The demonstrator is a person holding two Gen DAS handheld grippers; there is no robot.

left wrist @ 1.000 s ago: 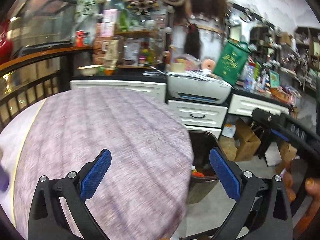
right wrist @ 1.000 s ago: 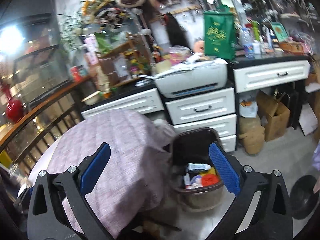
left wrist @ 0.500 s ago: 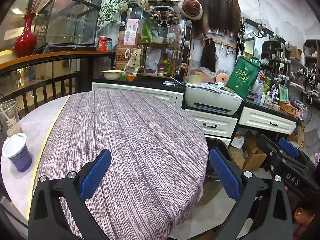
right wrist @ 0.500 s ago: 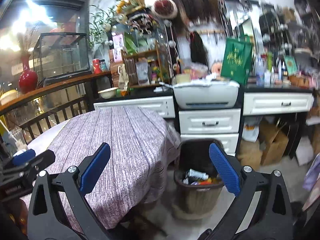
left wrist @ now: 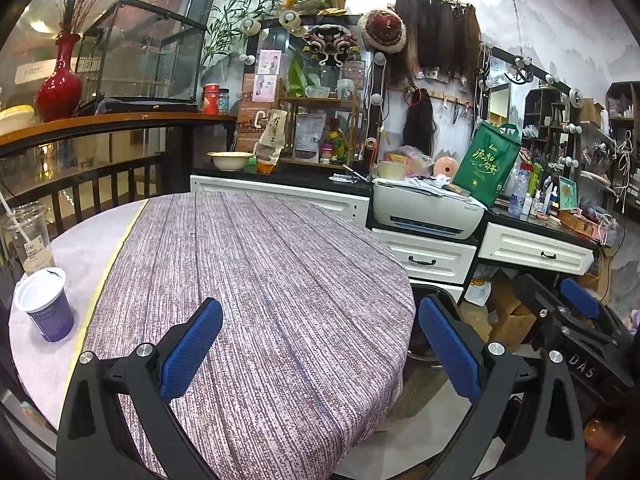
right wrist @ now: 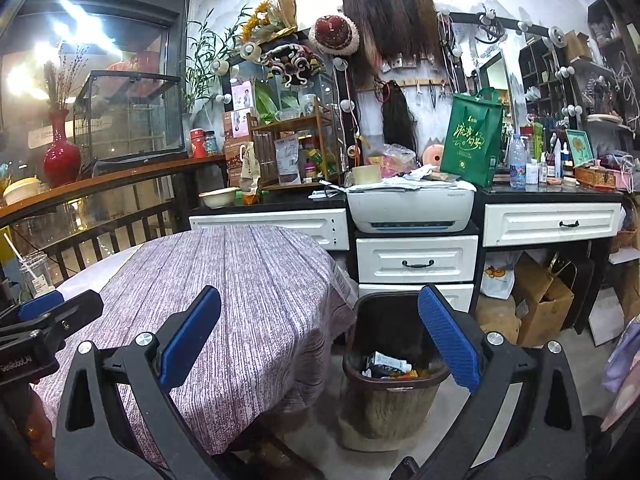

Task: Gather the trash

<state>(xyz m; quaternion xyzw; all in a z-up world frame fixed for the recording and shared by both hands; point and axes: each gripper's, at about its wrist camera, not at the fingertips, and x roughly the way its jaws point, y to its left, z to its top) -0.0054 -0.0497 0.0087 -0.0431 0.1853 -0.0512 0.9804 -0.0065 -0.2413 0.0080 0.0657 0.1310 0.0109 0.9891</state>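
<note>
Two cups left as trash on the bare left margin of the round table (left wrist: pixel 100 240): one purple paper cup (left wrist: pixel 46 310) with a white rim, upright, and one clear plastic cup (left wrist: pixel 28 238) with a straw just behind it, near each other; contact impossible to judge. Only the clear one visible from the right wrist view, at the far left edge. One dark trash bin (right wrist: pixel 394 364) on the floor just beside the table's right edge, below the white drawers (right wrist: pixel 416 260), already holding several pieces of litter. One striped purple tablecloth (left wrist: pixel 260 280) over most of the tabletop, draped over the side toward the bin.

Left gripper (left wrist: pixel 320 346) above the cloth, jaws spread wide, nothing between the blue pads. Right gripper (right wrist: pixel 320 342) likewise released and empty, aimed between table edge and bin.

Behind: one white printer (right wrist: pixel 410 208) on the counter, one green bag (right wrist: pixel 472 140) beside it, one red vase (left wrist: pixel 58 84) on the wooden rail.
</note>
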